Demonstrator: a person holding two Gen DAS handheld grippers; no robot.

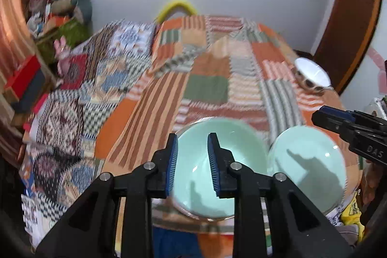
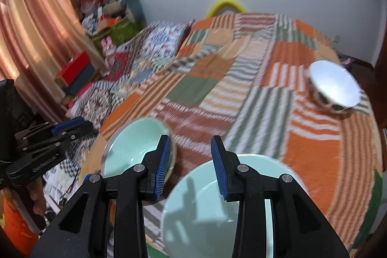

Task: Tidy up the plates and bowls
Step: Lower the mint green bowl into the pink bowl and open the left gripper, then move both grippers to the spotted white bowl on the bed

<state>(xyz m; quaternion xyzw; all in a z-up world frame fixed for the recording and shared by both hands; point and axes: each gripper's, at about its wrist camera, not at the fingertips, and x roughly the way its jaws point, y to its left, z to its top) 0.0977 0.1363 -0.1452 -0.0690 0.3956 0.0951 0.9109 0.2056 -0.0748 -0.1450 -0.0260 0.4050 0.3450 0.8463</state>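
Resting at the near edge of the bed, on its patchwork quilt: two mint-green bowls, side by side and nearly touching. Left bowl sits below the left tool, whose blue-padded fingers stand parted above it, holding nothing. Right bowl sits below the right tool, its fingers likewise spread wide and gripping nothing. Farther off, near the right edge of the bed: one white bowl with a dark spotted outside, tilted, well apart from the green pair. Beyond the far edge: a yellow hoop against the wall.
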